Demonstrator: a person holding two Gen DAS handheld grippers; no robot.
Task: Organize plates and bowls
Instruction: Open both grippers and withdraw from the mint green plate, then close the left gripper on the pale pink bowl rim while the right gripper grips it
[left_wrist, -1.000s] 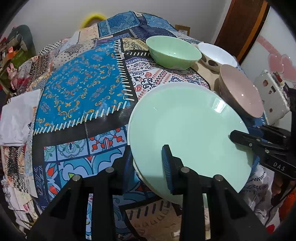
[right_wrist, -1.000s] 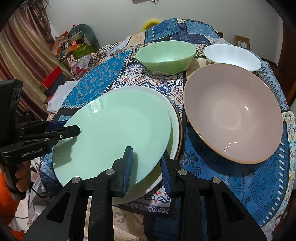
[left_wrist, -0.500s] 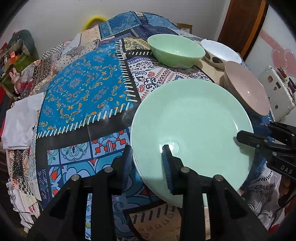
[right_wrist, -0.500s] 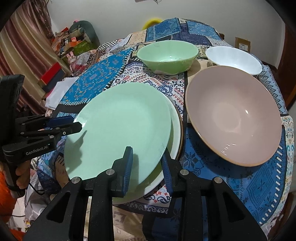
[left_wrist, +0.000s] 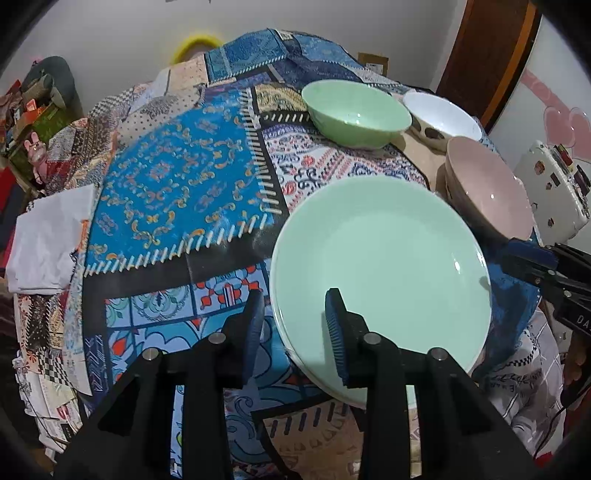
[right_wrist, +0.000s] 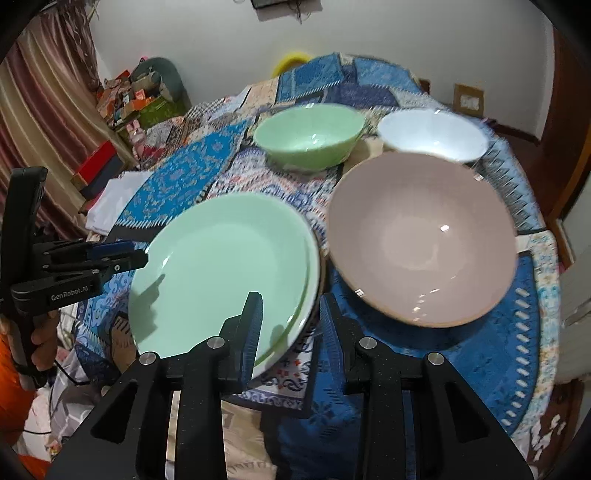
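Note:
A light green plate (left_wrist: 384, 266) lies on top of a white plate (left_wrist: 332, 387) at the near edge of the table; it also shows in the right wrist view (right_wrist: 221, 273). My left gripper (left_wrist: 293, 328) is open, its jaws straddling the stack's left rim. My right gripper (right_wrist: 290, 328) is open, its jaws on either side of the stack's right rim. Behind stand a pink bowl (right_wrist: 421, 236), a green bowl (right_wrist: 308, 138) and a white bowl (right_wrist: 432, 134).
The round table carries a blue patchwork cloth (left_wrist: 173, 192). A white folded cloth (left_wrist: 48, 243) lies at its left edge. A white box with stickers (left_wrist: 554, 192) stands off the table at the right. Clutter (right_wrist: 136, 96) is stacked by the wall at the left.
The green plate has come down level onto the white plate. Both grippers have pulled back slightly from its rim, and the right wrist view has drawn back and up.

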